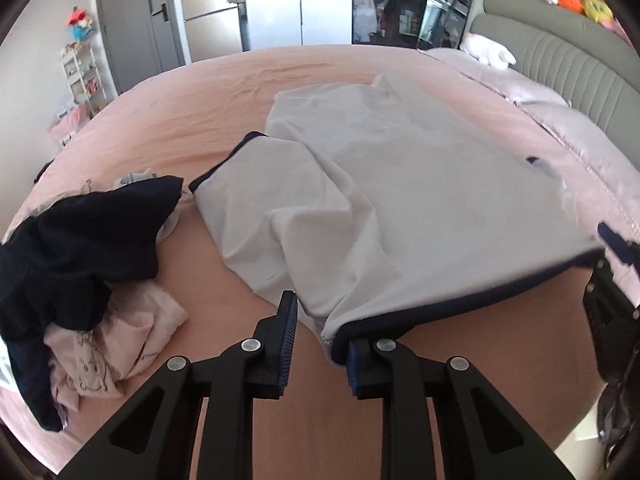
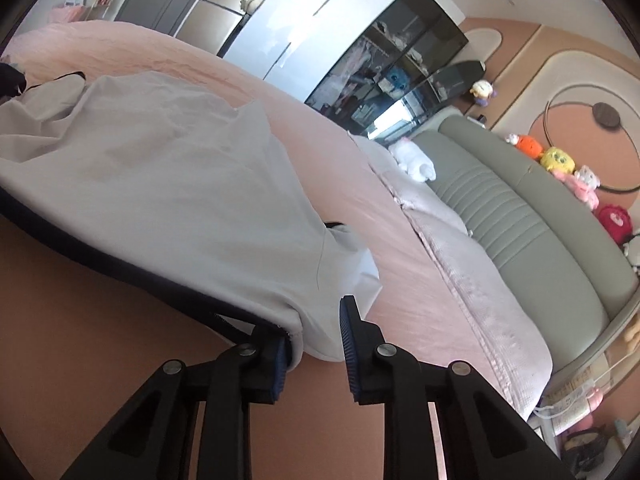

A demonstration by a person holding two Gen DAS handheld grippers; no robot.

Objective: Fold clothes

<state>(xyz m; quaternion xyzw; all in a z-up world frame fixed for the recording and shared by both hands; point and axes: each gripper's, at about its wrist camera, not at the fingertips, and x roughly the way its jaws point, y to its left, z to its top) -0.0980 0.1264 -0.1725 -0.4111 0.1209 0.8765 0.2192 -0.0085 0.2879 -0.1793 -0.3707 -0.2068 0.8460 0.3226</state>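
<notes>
We see no readable writing; our left gripper (image 1: 318, 344) and right gripper (image 2: 314, 344), jaws apart, meet the white shirt (image 1: 400, 184) on the pink bed (image 1: 192, 120).

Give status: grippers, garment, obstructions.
Left gripper open at the white shirt's navy hem. Right gripper open, hem corner between its fingers. Dark garment pile left of shirt, apart.

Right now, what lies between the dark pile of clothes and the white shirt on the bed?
Only bare pink bedsheet. In the left wrist view, a strip of it separates the dark clothes pile from the white shirt; they don't touch.
</notes>
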